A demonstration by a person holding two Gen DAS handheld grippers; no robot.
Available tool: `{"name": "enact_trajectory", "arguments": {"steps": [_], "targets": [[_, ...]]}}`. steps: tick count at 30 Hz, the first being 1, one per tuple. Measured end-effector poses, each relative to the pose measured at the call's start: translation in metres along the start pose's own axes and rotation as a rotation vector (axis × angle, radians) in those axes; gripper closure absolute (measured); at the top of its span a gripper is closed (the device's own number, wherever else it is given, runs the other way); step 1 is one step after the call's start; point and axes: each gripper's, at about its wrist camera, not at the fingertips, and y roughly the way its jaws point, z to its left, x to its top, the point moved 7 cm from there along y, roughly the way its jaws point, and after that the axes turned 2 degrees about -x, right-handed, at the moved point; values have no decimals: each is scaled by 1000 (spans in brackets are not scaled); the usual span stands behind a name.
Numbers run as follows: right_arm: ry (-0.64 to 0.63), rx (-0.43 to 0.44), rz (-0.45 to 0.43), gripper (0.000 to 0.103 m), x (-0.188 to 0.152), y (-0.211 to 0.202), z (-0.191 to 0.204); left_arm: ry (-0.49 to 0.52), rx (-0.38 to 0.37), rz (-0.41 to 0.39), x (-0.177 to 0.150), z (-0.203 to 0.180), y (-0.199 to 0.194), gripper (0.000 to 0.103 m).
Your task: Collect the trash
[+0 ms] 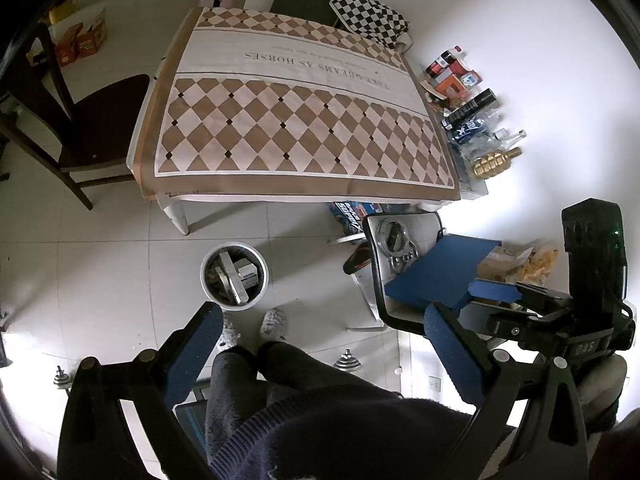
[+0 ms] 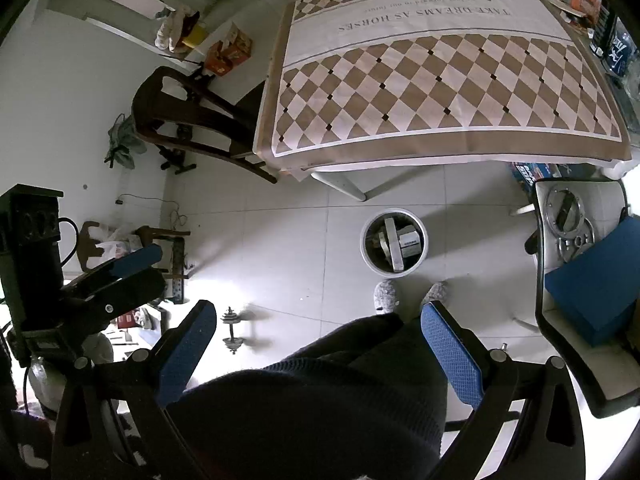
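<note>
Left wrist: tablecloth "TAKE DREAMS AS HORSES"

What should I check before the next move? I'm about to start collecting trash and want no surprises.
1. Left gripper open and holding nothing: ok.
2. Right gripper open and holding nothing: ok.
3. Trash bin upright on the floor between the person's slippers and the table: ok.
4. Room left in the bin: cannot tell; boxes already stand inside it.
5. Tablecloth area free of trash: ok; nothing lies on the checkered cloth.
6. Next piece to pick: cannot tell; bottles and boxes crowd the table's wall side, and it is unclear which are trash.
</note>
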Motion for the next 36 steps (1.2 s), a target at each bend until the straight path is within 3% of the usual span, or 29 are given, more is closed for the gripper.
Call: {"name": "enact_trajectory", "arguments": {"steps": [36], "targets": [[-23,6,9,0,-1,-6,5,-1,1,-4,-5,0,-5,0]]}}
